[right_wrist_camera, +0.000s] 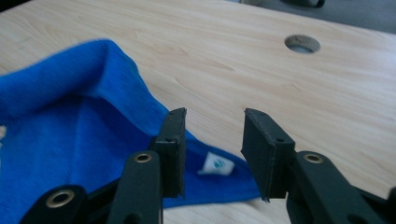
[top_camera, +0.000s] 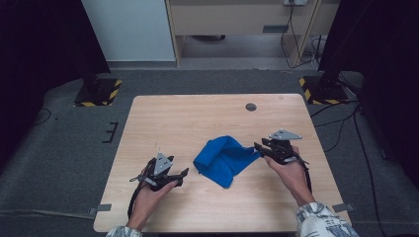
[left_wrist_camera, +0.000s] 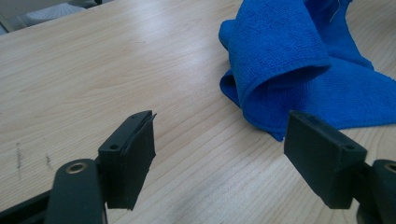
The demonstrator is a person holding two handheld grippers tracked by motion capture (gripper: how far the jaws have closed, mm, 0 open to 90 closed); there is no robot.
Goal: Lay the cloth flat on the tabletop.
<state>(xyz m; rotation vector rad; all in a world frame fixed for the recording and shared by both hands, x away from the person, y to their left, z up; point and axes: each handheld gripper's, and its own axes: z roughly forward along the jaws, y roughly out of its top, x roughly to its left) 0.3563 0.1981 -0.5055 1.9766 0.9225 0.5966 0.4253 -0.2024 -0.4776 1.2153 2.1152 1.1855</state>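
A crumpled blue cloth [top_camera: 225,158] lies on the wooden table [top_camera: 197,118], slightly right of centre. My left gripper [top_camera: 183,175] rests low on the table to the cloth's left, open, its jaws aimed at the cloth. In the left gripper view the jaws [left_wrist_camera: 219,154] stand wide apart over bare wood, with the cloth's rolled fold [left_wrist_camera: 289,60] just beyond them. My right gripper [top_camera: 258,148] is at the cloth's right corner. In the right gripper view its jaws [right_wrist_camera: 212,140] are apart over that corner [right_wrist_camera: 70,135], where a small white label [right_wrist_camera: 217,164] shows in the gap; the pads are not pressing the fabric.
A round cable hole [top_camera: 251,106] sits near the table's far edge, also seen in the right gripper view as a hole [right_wrist_camera: 302,44]. Dark stands with yellow-black bases [top_camera: 99,91] flank the table's far corners. Grey floor surrounds the table.
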